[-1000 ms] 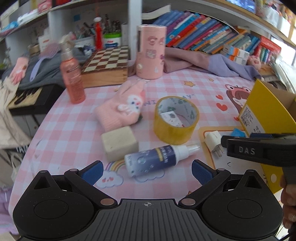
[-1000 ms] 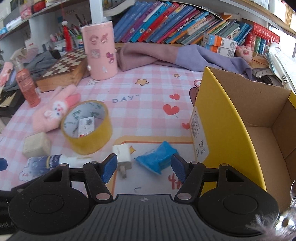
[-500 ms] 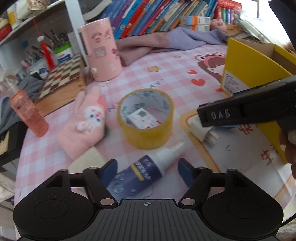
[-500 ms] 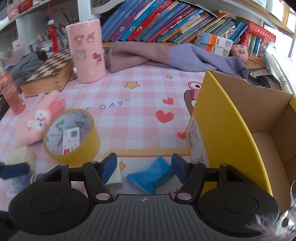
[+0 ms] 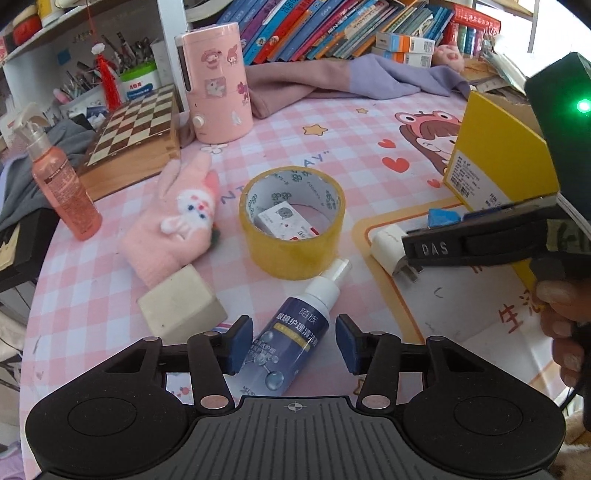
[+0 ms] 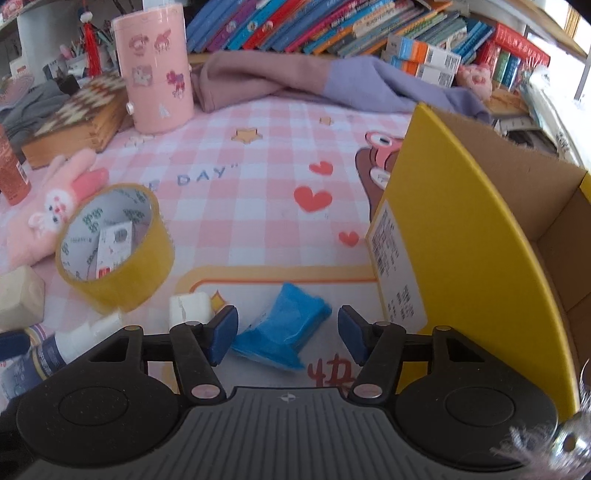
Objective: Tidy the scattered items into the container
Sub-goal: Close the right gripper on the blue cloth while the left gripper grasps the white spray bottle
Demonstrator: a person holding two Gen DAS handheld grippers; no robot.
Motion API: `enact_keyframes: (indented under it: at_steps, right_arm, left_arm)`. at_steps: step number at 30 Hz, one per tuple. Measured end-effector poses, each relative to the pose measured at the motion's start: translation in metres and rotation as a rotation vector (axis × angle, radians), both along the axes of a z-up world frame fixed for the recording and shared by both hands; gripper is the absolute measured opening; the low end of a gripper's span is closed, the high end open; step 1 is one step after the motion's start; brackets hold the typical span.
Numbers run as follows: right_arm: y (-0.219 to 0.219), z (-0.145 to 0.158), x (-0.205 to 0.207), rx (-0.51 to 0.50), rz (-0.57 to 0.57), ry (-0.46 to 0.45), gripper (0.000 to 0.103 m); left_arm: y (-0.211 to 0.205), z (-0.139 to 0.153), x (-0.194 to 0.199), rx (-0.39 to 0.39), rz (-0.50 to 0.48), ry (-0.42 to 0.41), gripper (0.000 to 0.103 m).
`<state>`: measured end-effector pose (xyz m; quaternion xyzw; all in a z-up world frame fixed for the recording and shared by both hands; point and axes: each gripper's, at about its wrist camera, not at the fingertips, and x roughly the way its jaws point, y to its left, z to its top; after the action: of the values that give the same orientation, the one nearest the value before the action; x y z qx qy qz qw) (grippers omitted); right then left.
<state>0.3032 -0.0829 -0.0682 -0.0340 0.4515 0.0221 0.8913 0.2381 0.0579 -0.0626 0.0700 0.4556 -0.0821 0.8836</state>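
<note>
Home study (bookshelf, pink tablecloth)

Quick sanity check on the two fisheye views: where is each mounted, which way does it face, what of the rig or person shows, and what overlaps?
Left wrist: on the left gripper, angled down at the spray bottle; the right gripper's side and a hand show.
Right wrist: on the right gripper, angled down at the blue packet beside the yellow box; only its own fingers show.
Shared: tape roll, spray bottle, white charger, pink canister.
</note>
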Motion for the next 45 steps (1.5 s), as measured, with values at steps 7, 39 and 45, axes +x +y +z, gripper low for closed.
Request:
enact_keyframes:
  at_steps: [7,39,45]
  right_arm:
    - [-0.003,0.001,-0.003,0.044,0.040,0.007,0.031]
    - [-0.004,0.049,-0.040,0.087,0.130,-0.160,0.026]
    - [-0.008,0.066,-0.069,0.094,0.183,-0.176,0.026]
  left_arm:
    - [-0.003,-0.009,0.003,0.017,-0.018,0.048,0.045]
    - [0.035,0.010,-0.030,-0.251,0.161,-0.014,0.031]
    - [0.045,0.033,-0.043,-0.366,0.194,-0.060,0.031]
